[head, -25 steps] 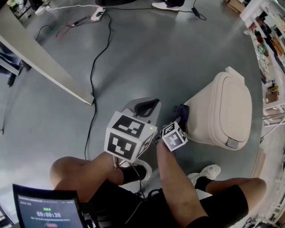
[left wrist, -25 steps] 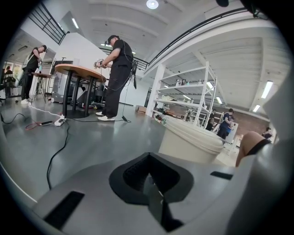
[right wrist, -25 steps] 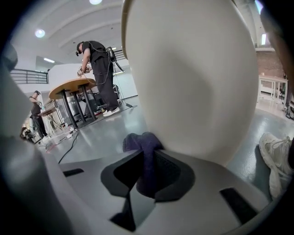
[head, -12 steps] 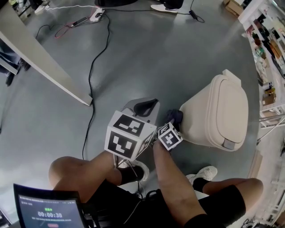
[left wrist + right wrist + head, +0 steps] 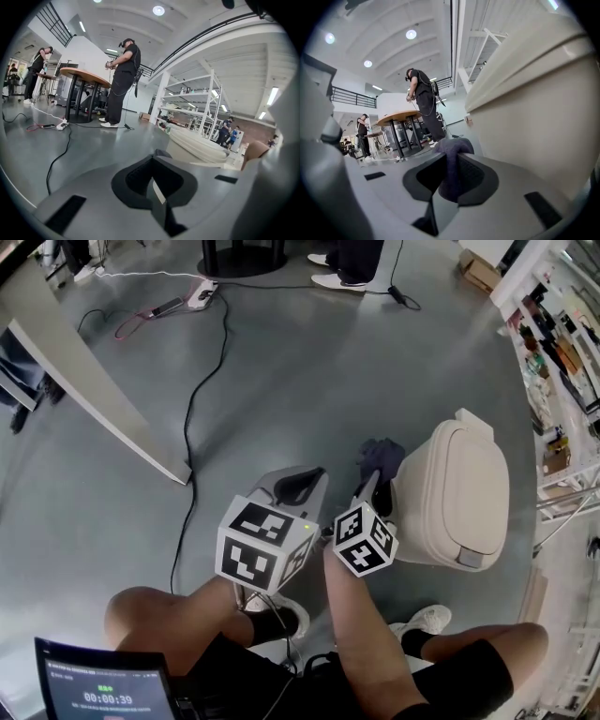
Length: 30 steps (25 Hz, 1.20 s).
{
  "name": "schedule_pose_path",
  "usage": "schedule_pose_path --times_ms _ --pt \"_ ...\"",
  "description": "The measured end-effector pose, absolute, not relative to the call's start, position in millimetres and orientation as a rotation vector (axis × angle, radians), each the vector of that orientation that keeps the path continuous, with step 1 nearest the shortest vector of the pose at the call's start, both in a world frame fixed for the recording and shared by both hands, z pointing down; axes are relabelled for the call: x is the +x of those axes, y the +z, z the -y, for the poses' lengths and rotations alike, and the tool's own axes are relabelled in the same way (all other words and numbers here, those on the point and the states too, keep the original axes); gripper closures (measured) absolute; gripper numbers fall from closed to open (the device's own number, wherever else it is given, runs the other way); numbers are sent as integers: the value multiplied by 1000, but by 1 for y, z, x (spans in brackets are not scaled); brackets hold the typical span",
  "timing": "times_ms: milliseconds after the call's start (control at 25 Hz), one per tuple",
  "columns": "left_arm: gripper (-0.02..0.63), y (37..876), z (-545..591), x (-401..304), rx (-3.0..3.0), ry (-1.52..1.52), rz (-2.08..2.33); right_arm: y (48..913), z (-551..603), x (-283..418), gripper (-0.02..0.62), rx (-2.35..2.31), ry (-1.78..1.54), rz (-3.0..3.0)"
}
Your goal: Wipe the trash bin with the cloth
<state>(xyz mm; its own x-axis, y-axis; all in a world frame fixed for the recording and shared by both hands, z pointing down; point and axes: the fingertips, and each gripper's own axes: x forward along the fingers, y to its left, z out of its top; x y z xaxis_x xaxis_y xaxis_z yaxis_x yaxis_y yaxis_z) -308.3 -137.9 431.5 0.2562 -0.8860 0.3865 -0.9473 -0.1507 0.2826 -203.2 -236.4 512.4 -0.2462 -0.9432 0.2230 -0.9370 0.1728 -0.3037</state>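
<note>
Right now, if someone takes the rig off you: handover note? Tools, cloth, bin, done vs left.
Right tool: shut on the dark cloth, held beside the side wall of the bin, just below its lid; contact not clear.
Left tool: shut, empty, held left of the other one, off the bin.
Bin stands on the floor, lid down.
Done: cloth gripped and brought to the bin. How much is already wiped doesn't show.
Left: probably wipe the side walls and the lid.
</note>
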Motion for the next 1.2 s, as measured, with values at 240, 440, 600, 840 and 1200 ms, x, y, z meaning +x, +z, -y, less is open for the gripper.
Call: schedule_pose_path --times_ms 240,440,600,840,1200 --pt "604 431 138 -306 2079 169 1658 495 254 -180 526 -1991 -623 -2227" --pt "604 432 138 -303 2083 168 1652 505 259 -170 526 -2040 -671 -2161" --pt "604 432 139 -308 2078 169 1669 521 262 -168 526 -2078 -717 -2145" --pt "604 425 140 -305 2081 144 1679 556 256 -162 526 -2153 -802 -2127" --pt "604 426 138 -296 2087 145 1656 611 248 -154 526 -2212 -1017 -2069"
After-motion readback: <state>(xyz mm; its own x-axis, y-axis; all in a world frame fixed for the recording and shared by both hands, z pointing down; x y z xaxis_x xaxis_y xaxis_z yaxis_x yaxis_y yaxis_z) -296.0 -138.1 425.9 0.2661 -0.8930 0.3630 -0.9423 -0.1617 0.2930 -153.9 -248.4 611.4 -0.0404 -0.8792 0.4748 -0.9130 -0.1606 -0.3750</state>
